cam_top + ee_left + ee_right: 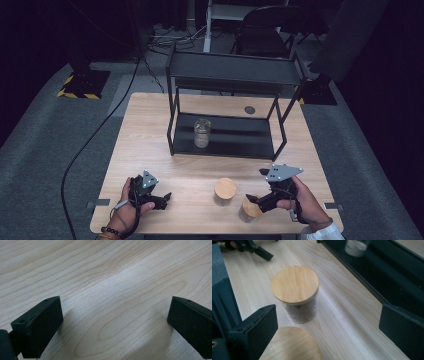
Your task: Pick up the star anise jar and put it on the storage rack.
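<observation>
Two glass jars with round wooden lids stand near the table's front edge. The farther jar point(225, 190) point(295, 285) is ahead of my right gripper. The nearer jar point(248, 209) shows its lid point(292, 345) low between the jaws, close to the left one. My right gripper point(254, 201) point(328, 320) is open, and neither jaw touches a jar. A lidless glass jar point(201, 132) point(356, 246) stands on the lower shelf of the black rack point(225, 145). My left gripper point(165, 199) point(115, 312) rests at the front left, open over bare wood.
The black two-level rack point(387, 272) takes up the back middle of the wooden table point(150, 130). A small dark round inset point(249, 109) lies behind it. Beyond the table stand a chair point(265, 30) and cables on grey floor. My left gripper point(254, 247) shows far off in the right gripper view.
</observation>
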{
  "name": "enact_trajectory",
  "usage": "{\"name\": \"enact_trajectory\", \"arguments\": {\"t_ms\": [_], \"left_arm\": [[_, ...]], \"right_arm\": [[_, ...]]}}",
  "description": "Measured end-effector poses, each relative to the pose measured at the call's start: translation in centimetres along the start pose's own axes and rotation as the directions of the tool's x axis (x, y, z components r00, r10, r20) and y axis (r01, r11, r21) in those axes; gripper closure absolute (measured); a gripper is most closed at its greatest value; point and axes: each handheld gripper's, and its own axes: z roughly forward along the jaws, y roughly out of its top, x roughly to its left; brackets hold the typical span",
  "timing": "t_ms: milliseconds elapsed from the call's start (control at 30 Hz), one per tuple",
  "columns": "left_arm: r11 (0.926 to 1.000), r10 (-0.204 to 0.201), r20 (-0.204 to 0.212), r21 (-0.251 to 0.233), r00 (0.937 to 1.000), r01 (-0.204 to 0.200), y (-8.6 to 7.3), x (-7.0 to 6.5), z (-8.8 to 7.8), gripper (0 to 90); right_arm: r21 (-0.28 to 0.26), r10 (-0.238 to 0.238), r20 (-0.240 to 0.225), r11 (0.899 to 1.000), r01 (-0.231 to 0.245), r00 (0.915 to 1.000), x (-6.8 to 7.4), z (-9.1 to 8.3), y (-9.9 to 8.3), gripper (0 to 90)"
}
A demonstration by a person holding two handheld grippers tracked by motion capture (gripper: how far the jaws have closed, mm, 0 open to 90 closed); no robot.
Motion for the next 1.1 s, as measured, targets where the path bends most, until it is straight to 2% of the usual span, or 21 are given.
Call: {"name": "enact_trajectory", "arguments": {"t_ms": [333, 633, 1100], "left_arm": [[1.0, 0.0, 0.0, 0.0, 1.0, 0.0, 0.0, 0.0, 0.0, 0.0], [1.0, 0.0, 0.0, 0.0, 1.0, 0.0, 0.0, 0.0, 0.0, 0.0], [1.0, 0.0, 0.0, 0.0, 1.0, 0.0, 0.0, 0.0, 0.0, 0.0]], "right_arm": [[0.071, -0.064, -0.079, 0.995, 0.07, 0.9948, 1.3, 2.1, 1.9, 1.8], [0.108, -0.114, -0.1, 0.986, 0.125, 0.9884, 1.8, 3.3, 3.0, 1.8], [0.172, -0.155, -0.134, 0.969, 0.177, 0.9788, 2.4, 5.1, 4.0, 2.0]]}}
